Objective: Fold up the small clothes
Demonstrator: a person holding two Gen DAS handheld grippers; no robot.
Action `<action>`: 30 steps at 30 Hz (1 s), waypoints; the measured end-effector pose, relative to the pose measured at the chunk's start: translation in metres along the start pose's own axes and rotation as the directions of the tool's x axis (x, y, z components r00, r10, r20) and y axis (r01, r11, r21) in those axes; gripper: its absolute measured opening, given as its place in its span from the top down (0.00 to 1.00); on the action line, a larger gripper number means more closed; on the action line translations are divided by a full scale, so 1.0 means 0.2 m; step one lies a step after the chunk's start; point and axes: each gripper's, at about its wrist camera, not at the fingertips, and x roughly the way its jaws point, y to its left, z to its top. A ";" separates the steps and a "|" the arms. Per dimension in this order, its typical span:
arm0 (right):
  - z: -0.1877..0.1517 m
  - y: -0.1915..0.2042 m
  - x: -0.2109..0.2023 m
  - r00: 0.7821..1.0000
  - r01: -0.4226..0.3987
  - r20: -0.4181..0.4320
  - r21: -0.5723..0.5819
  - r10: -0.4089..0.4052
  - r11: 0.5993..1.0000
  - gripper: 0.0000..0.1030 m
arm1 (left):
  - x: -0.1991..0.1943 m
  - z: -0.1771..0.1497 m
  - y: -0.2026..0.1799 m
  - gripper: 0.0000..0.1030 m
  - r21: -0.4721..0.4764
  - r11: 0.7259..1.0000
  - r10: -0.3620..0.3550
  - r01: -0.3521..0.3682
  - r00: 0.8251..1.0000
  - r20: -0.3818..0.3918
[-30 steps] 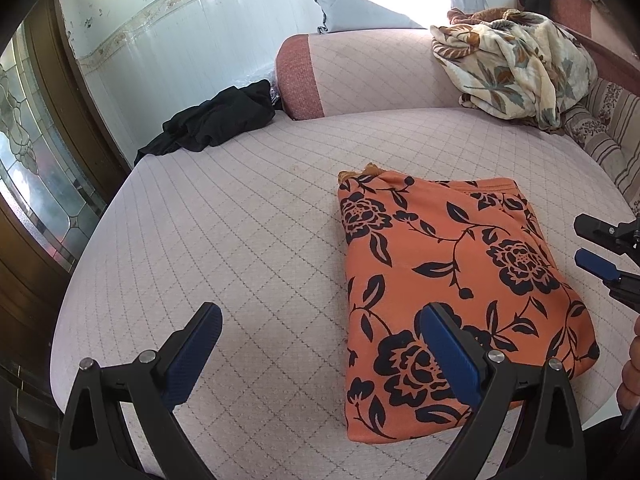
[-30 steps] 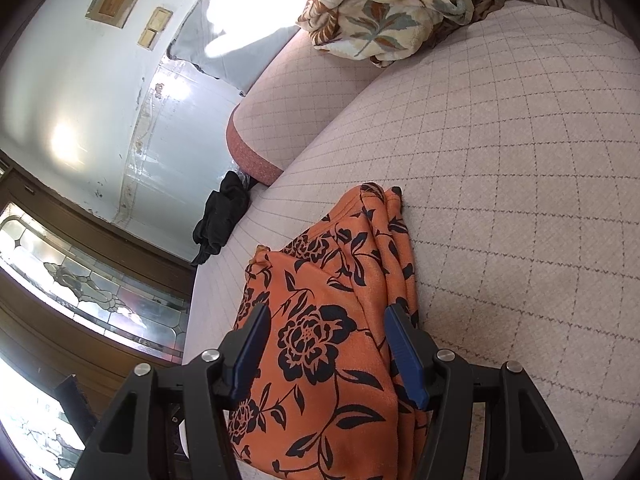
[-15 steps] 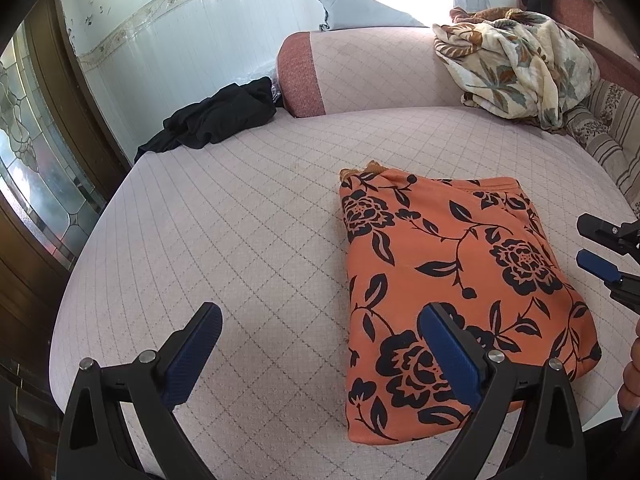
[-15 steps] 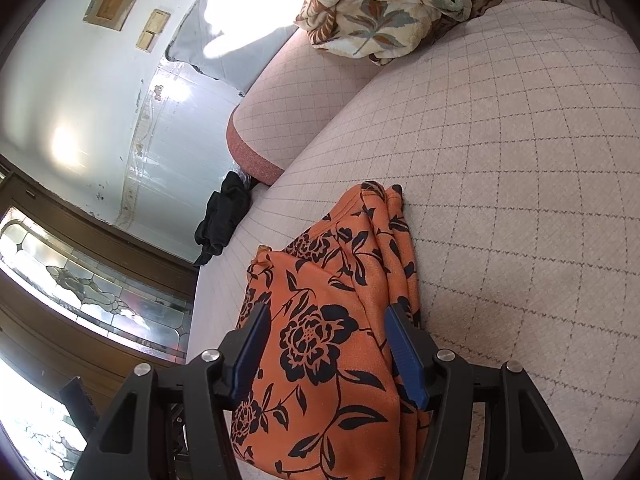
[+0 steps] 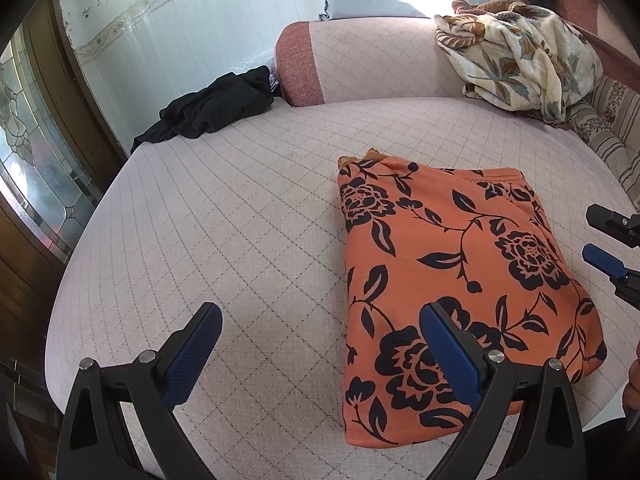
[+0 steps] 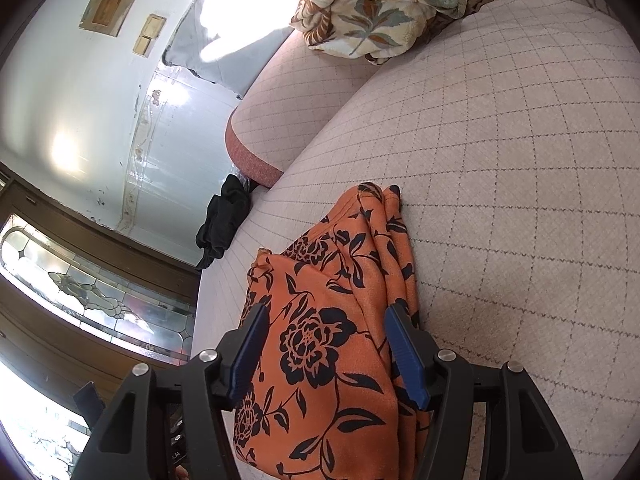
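An orange garment with black flowers [image 5: 452, 280] lies folded into a rectangle on the quilted pink cushion [image 5: 240, 220]. My left gripper [image 5: 320, 324] is open and empty, low over the cushion at the garment's near left corner; its right finger [image 5: 448, 352] overlaps the cloth's near edge. My right gripper [image 6: 324, 320] is open, its jaws on either side of the garment [image 6: 320, 340] near its right edge, not closed on it. It also shows at the right edge of the left wrist view [image 5: 612, 240].
A black garment [image 5: 216, 108] lies at the cushion's far left edge, also in the right wrist view [image 6: 224, 216]. A floral blanket [image 5: 520, 52] is heaped at the back right on the backrest [image 5: 360, 64]. A glass-panelled wooden door [image 5: 36, 160] stands left.
Both grippers have drifted very slightly; the garment lies where it was. Neither gripper has closed or opened.
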 end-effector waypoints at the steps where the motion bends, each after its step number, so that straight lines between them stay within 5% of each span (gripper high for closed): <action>1: 0.00 0.00 0.00 1.000 -0.001 -0.001 0.002 0.001 1.000 0.39 | 0.00 0.00 0.00 0.03 0.000 1.000 -0.002 0.002 1.000 -0.002; 30: 0.01 0.01 0.06 0.999 -0.017 -0.028 0.007 0.017 1.000 0.38 | 0.07 0.04 -0.02 0.03 -0.003 1.000 -0.008 0.008 1.000 -0.026</action>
